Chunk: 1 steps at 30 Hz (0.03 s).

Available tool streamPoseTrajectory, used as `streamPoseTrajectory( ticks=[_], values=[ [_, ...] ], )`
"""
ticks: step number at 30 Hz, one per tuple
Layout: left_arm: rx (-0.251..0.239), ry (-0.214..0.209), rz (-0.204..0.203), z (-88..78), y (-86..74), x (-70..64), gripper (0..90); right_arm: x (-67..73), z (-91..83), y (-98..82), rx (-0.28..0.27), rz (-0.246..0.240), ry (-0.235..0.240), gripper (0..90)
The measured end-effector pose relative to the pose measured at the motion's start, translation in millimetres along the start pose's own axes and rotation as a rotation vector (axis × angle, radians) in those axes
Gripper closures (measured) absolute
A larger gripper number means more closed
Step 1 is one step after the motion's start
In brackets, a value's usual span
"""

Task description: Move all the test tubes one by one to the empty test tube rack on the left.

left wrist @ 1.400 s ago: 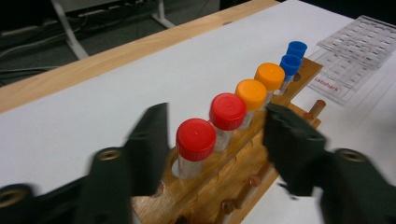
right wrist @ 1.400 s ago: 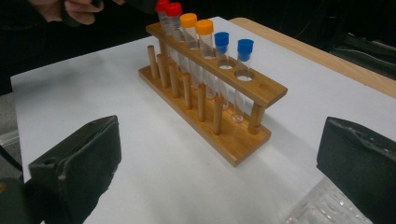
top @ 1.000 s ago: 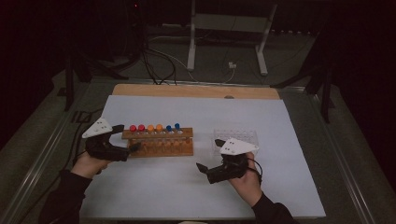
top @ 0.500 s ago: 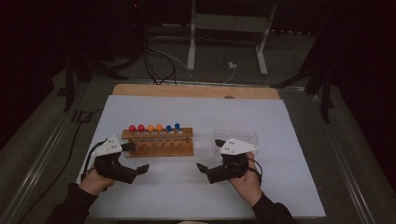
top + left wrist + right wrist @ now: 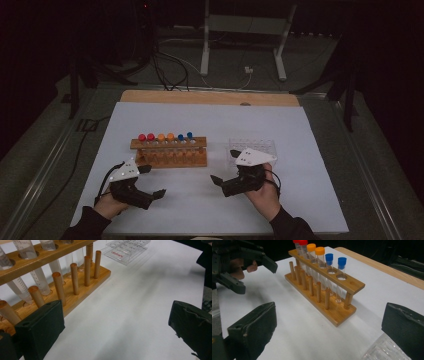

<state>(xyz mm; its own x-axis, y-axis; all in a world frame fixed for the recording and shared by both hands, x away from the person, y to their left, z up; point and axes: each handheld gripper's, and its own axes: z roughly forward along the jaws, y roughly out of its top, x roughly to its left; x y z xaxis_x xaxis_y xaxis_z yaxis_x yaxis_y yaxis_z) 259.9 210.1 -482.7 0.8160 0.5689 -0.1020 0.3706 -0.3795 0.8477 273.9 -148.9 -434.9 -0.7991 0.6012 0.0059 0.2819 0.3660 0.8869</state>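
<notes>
In the high view I see my left gripper (image 5: 150, 186) low in the lower left of the frame, its jaws spread wide with nothing between them, just in front of the wooden test-tube rack (image 5: 169, 152) at the centre. The rack stands on the white worktop (image 5: 300, 130) and carries six capped tubes: two red (image 5: 146, 137), two orange (image 5: 166, 136), two blue (image 5: 185, 136). My right gripper (image 5: 222, 184) sits lower right of centre, jaws likewise wide apart and empty, pointing toward the rack's near end. Just above it lies a clear plastic tray (image 5: 252, 146), beside the rack but apart from it.
</notes>
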Motion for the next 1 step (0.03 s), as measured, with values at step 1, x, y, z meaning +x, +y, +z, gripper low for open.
streamPoseTrajectory(
  ticks=[1],
  values=[
    [-0.001, 0.002, 0.008, 0.2, -0.1, -0.3, 1.2, 0.0, 0.0, -0.1, 0.001, -0.001, 0.0, 0.1]
  ],
)
